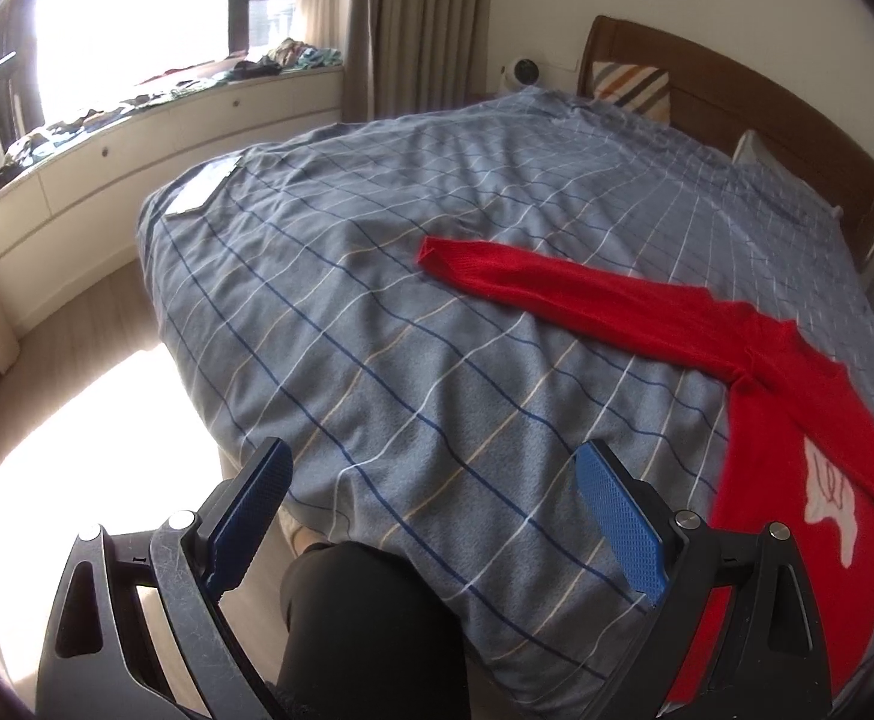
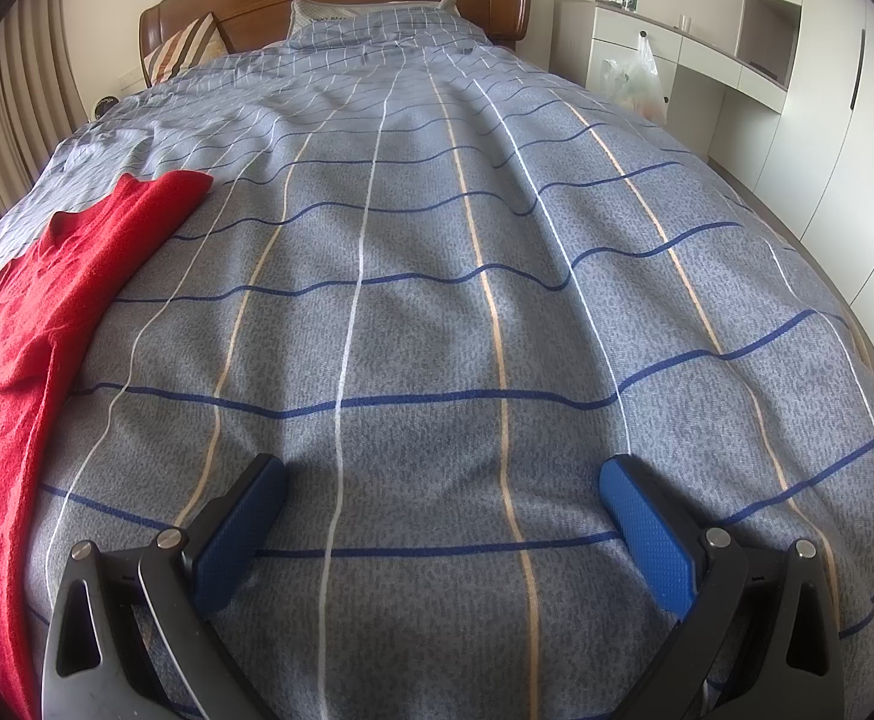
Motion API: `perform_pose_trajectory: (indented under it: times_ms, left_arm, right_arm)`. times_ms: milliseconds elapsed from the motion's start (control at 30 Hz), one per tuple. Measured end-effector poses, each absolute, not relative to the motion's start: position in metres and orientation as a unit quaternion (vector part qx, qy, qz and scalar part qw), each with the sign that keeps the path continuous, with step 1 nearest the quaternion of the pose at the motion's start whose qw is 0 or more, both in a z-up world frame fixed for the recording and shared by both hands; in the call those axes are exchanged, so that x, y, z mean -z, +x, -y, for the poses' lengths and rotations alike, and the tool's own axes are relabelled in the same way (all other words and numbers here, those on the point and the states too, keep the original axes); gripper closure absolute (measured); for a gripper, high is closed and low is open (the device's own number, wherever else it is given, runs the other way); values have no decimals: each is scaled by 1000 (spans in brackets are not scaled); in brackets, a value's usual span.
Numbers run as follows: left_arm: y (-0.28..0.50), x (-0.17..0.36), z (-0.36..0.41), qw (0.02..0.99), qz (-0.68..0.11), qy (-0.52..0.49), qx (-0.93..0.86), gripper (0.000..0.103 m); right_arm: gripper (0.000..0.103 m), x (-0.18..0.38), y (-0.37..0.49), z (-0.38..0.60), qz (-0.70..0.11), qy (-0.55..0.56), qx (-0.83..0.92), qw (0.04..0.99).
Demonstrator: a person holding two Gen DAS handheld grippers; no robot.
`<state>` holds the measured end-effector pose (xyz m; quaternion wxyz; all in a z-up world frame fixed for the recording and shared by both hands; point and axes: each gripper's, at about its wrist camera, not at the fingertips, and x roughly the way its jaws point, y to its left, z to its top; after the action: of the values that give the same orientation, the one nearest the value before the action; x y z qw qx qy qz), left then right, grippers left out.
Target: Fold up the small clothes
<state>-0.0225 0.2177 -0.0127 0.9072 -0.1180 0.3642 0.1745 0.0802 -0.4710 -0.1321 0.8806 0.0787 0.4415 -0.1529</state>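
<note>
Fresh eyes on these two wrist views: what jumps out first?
The red sweater dominates: spread flat on the blue-grey checked bedspread, one sleeve stretched out toward the window side. Both the left gripper and the right gripper hover open above the bedspread, holding nothing. Crumpled clothes line the window ledge.

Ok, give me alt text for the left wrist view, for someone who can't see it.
A red sweater lies flat on a blue-grey checked bedspread, one sleeve stretched out toward the window side. The left gripper is open and empty above the near edge of the bed, with the person's dark-clothed leg below it.
</note>
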Motion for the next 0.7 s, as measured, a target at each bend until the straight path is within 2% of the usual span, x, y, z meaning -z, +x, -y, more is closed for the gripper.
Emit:
perform_pose_trajectory:
  times_ms: [700]
  left_arm:
    - [-20, 6, -153, 942, -327, -35, -70, 7]
  right_arm:
    - [0, 132, 80, 471, -442, 79, 153, 881]
